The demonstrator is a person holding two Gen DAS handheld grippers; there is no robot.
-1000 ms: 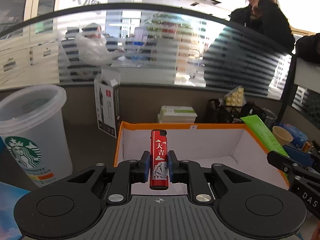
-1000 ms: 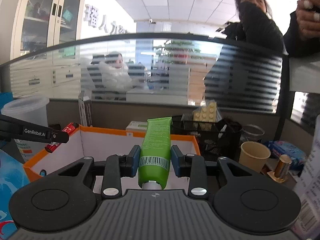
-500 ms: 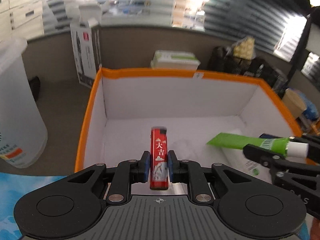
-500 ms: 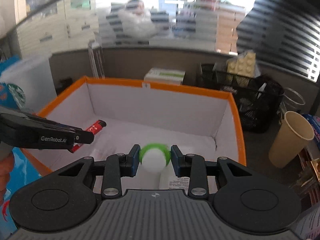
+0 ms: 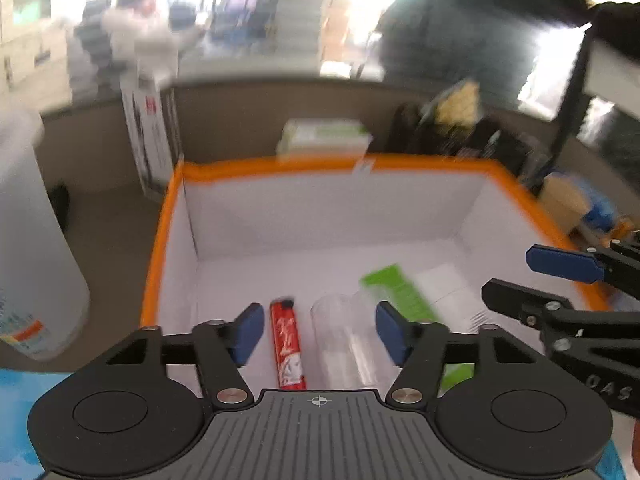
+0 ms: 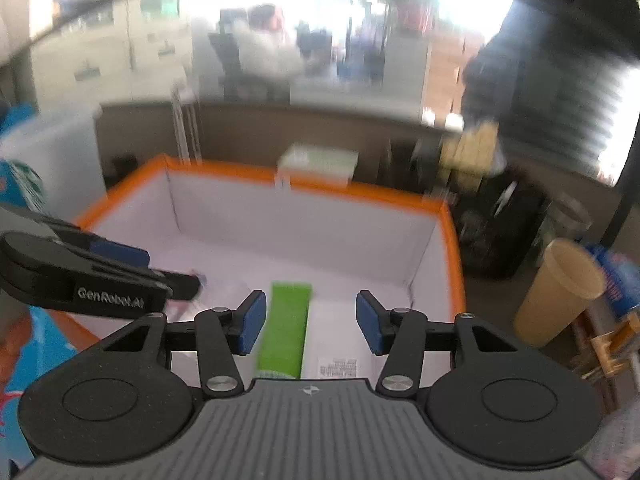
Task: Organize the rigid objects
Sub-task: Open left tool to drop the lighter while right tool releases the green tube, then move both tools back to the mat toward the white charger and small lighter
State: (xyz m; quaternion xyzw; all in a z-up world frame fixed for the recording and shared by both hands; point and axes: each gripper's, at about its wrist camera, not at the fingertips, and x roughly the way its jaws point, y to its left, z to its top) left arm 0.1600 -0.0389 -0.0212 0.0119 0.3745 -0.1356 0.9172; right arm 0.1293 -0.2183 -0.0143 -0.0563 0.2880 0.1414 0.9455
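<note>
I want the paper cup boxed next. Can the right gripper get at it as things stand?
Probably yes. The paper cup stands upright outside the box, on its right, with open space on its near side. The right gripper holds nothing, its jaws opening.

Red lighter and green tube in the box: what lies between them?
A clear plastic cup on its side lies between the lighter and the tube, seen in the left wrist view.
</note>
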